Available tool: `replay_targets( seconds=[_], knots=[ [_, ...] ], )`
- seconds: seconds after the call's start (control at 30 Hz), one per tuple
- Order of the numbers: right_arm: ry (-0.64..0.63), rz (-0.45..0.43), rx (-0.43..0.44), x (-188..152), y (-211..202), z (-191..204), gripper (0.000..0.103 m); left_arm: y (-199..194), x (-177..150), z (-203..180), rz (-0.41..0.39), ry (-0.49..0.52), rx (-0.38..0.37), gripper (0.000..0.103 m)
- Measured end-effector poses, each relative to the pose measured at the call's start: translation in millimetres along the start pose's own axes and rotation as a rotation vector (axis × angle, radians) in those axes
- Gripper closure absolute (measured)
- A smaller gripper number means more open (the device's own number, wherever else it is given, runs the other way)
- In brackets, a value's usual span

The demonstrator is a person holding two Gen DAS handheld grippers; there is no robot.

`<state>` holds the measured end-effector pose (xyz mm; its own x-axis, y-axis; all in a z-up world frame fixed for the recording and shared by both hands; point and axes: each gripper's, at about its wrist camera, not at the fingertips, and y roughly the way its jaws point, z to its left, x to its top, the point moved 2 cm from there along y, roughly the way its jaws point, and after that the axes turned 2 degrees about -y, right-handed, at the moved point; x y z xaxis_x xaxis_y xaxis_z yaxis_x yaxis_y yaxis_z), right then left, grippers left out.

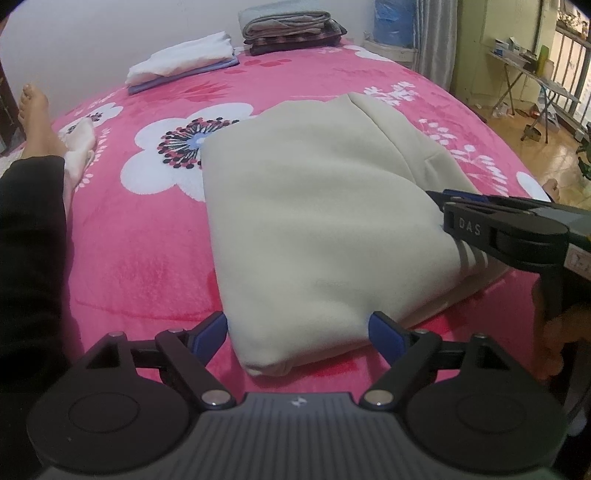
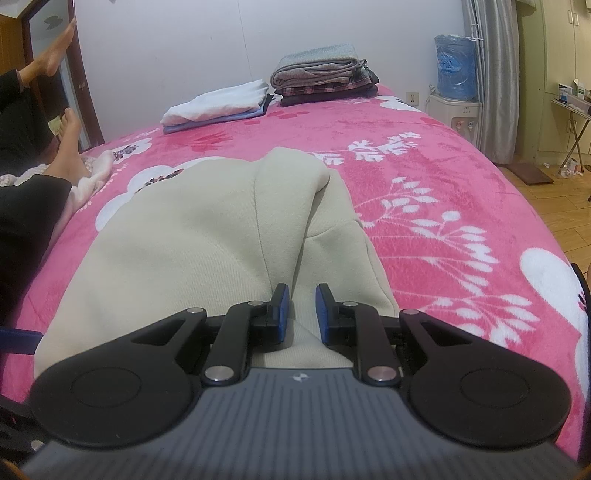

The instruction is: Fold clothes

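A beige garment (image 1: 314, 221) lies folded into a thick rectangle on the pink flowered blanket (image 1: 147, 258). My left gripper (image 1: 297, 330) is open wide and straddles the garment's near corner. Its blue pads (image 1: 212, 330) stand clear of the cloth or barely touch it. From the right, my right gripper (image 1: 439, 201) reaches over the garment's right edge, above a striped cuff (image 1: 474, 258). In the right wrist view the garment (image 2: 192, 229) fills the foreground. There my right gripper (image 2: 301, 306) stands nearly shut, with a ridge of the beige cloth pinched between its pads.
Two stacks of folded clothes sit at the far end of the bed: a white and blue one (image 1: 181, 59) and a grey and plaid one (image 1: 291, 33). A person's bare feet (image 1: 35, 118) and a white cloth (image 1: 79, 144) lie at the left. The bed drops to a wooden floor (image 2: 554, 206) on the right.
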<state>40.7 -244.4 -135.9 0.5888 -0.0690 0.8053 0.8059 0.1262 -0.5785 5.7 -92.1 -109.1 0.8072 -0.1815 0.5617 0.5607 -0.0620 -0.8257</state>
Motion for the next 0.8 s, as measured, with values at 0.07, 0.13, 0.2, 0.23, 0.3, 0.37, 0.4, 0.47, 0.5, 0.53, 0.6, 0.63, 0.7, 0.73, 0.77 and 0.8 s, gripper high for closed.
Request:
replay_targets(
  seconds=[0.07,0.13,0.2,0.23,0.3,0.37,0.4,0.47,0.5,0.53,0.6,0.63,0.7,0.73,0.77,0.8],
  knots=[
    [0.001,0.000,0.001,-0.1,0.0,-0.4,0.088,-10.1,0.8,7.0,-0.038,-0.013,-0.002,0.021],
    [0.005,0.000,0.003,0.0,-0.4,-0.8,0.088,-22.9,4.4,15.6,-0.121,-0.037,-0.002,0.022],
    [0.011,-0.002,0.005,-0.3,-0.8,-1.2,0.088,-31.4,11.0,22.7,-0.193,-0.058,-0.030,0.033],
    [0.013,-0.004,0.005,-0.4,-0.8,-1.4,0.088,-32.0,15.7,23.7,-0.211,-0.059,-0.047,0.037],
    [0.017,-0.005,0.006,-0.4,-0.6,-1.7,0.088,-30.2,23.8,22.8,-0.237,-0.055,-0.074,0.052],
    [0.020,-0.004,0.008,0.3,-0.2,-2.1,0.087,-20.0,27.5,17.8,-0.235,-0.044,-0.099,0.061],
    [0.021,-0.004,0.010,0.3,-0.3,-2.3,0.087,-11.1,27.4,14.5,-0.219,-0.037,-0.118,0.066],
    [0.025,-0.003,0.014,0.5,-0.4,-3.2,0.087,19.0,18.7,6.8,-0.152,-0.018,-0.118,0.069],
    [0.027,-0.003,0.016,0.5,-0.4,-3.6,0.087,23.5,13.7,0.4,-0.176,0.029,-0.094,0.069],
    [0.029,-0.001,0.018,0.6,-0.2,-3.7,0.087,25.3,8.7,-6.7,-0.215,0.085,-0.065,0.069],
    [0.027,0.000,0.017,0.6,-0.2,-3.5,0.087,24.5,9.4,-16.2,-0.219,0.127,-0.024,0.070],
    [0.026,0.000,0.016,0.7,-0.2,-3.4,0.087,25.0,11.6,-16.2,-0.209,0.114,-0.026,0.070],
    [0.021,0.001,0.017,1.2,-0.7,-3.6,0.087,25.8,13.2,-13.0,-0.202,0.085,-0.044,0.071],
    [0.016,0.002,0.017,2.3,-1.2,-3.6,0.087,26.3,13.3,-12.1,-0.203,0.083,-0.046,0.071],
    [0.013,0.001,0.011,4.4,-3.1,-3.2,0.086,26.8,13.4,-11.5,-0.204,0.084,-0.046,0.071],
    [0.006,-0.012,-0.003,8.2,-7.5,-1.6,0.085,27.4,13.5,-10.8,-0.206,0.085,-0.047,0.071]
  ],
)
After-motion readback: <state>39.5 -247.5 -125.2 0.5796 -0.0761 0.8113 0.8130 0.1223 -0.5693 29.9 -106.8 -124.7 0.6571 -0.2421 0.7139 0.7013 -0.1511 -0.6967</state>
